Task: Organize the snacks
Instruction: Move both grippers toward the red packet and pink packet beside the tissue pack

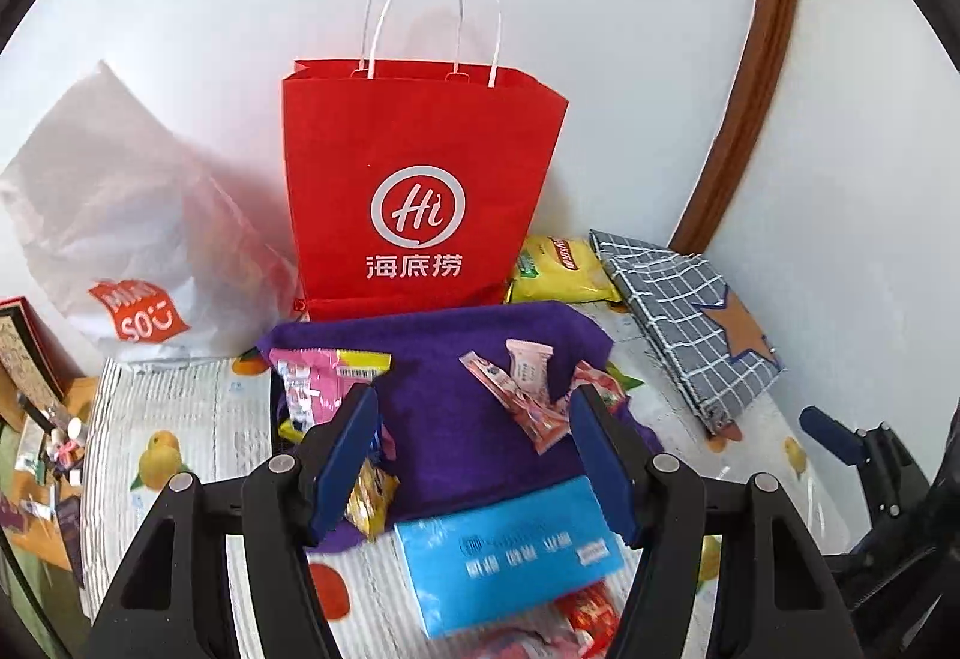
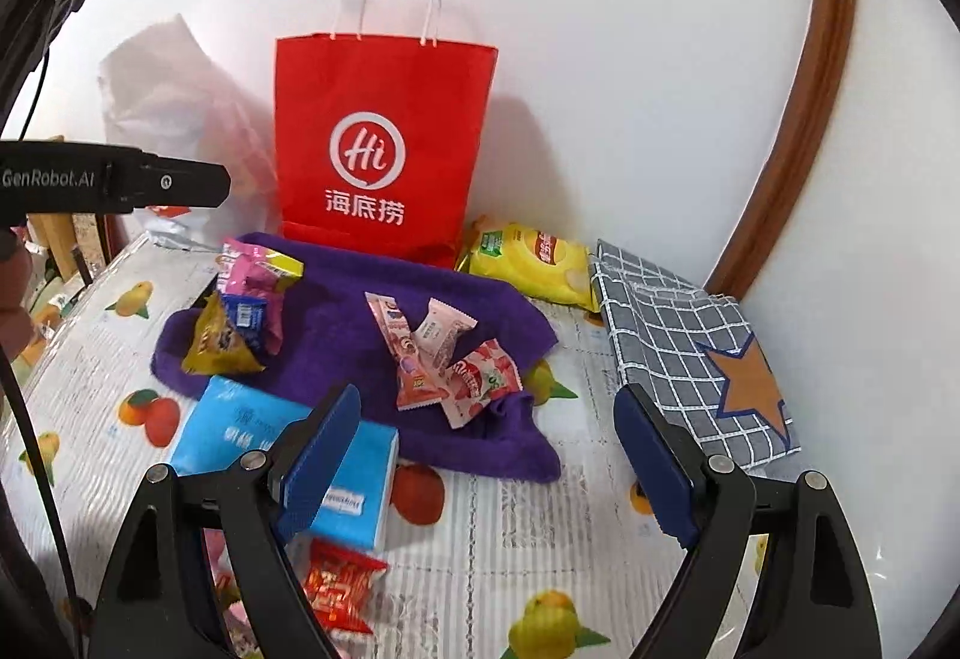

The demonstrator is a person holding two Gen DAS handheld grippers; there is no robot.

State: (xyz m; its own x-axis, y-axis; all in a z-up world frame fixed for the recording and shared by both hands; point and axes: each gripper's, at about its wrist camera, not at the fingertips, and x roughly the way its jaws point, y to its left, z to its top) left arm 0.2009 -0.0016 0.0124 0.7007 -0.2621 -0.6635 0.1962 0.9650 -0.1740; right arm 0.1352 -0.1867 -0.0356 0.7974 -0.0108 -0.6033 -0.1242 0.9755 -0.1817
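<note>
A red paper bag stands open against the wall. In front of it a purple towel carries several pink snack packets and a pink and yellow packet. A yellow chip bag lies right of the red bag. A blue tissue pack and a red packet lie nearer. My left gripper is open and empty above the towel. My right gripper is open and empty over the tablecloth.
A grey checked bag with an orange star lies at the right. A white plastic bag leans at the left. The fruit-print tablecloth covers the table. A brown curved frame runs along the wall.
</note>
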